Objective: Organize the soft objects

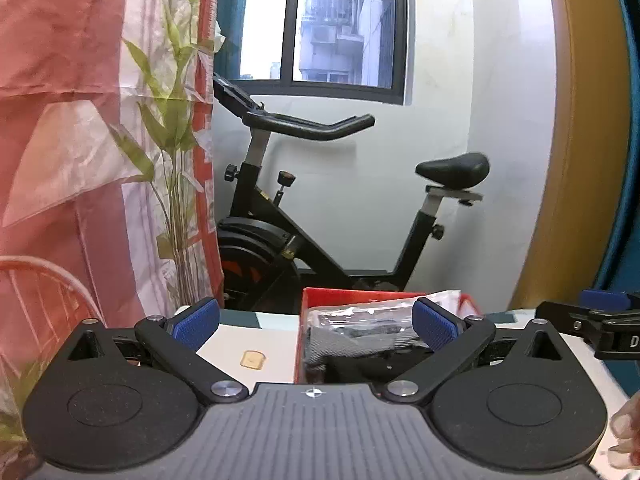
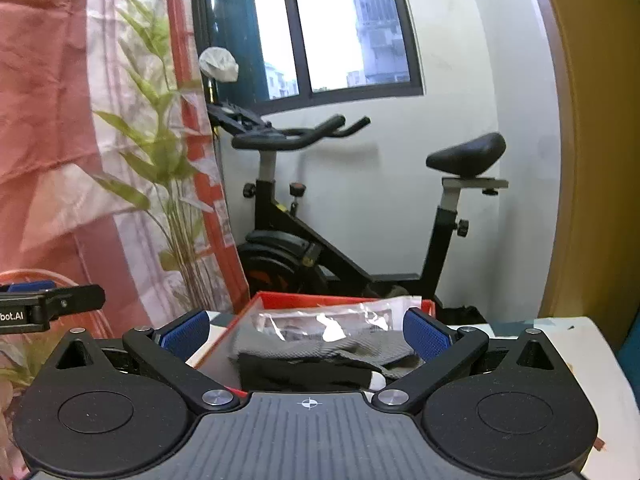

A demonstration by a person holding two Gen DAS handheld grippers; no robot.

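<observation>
Now both spread wide, nothing between the pads: left hand-held gripper (image 1: 316, 322) and right hand-held gripper (image 2: 306, 332). Grey cloth (image 2: 320, 350) and crinkled plastic bag (image 2: 320, 322) lie in the red box (image 2: 304, 300) on the tabletop (image 1: 256, 346). Exercise bike (image 1: 320, 208) behind.

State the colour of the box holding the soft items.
Red box, clearest in the right wrist view.
</observation>
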